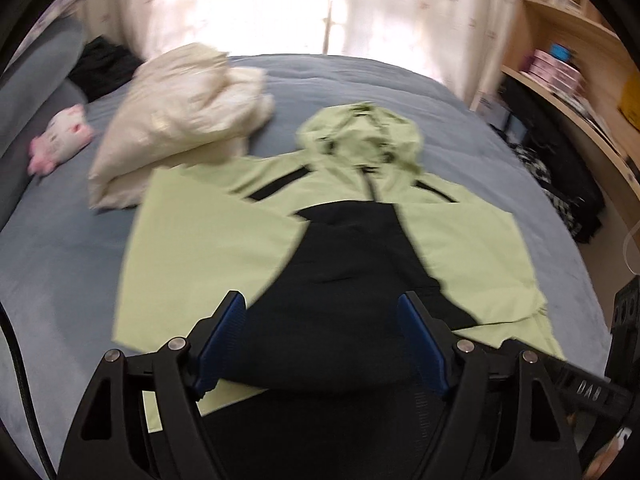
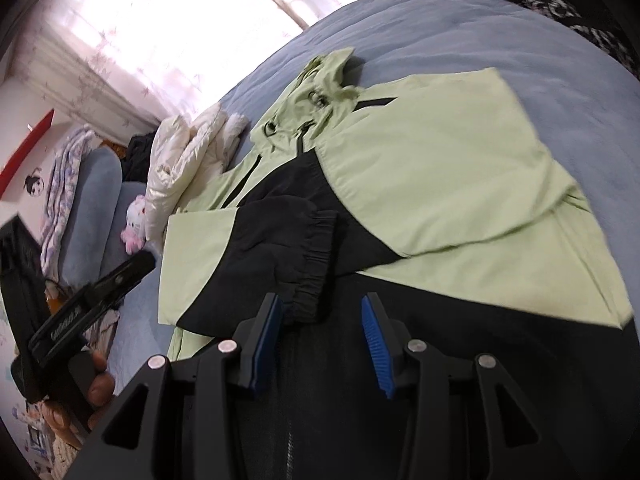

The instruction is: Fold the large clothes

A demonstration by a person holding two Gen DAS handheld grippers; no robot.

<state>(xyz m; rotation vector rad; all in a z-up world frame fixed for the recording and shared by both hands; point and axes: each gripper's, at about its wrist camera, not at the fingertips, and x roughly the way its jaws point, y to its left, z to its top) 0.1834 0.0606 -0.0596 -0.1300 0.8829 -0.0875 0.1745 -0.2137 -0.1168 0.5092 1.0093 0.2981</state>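
Black hem panel of the green-and-black jacket point(image 1: 332, 264) lies nearest, spread flat on the blue bed point(image 1: 60, 264), sleeves folded inward. Fabric looks light, soft and slippery; best taken at the hem or cuff point(image 2: 316, 256). Left claw point(image 1: 322, 344) is spread wide over the hem, empty. Right claw point(image 2: 320, 340) is half open, gripping nothing.
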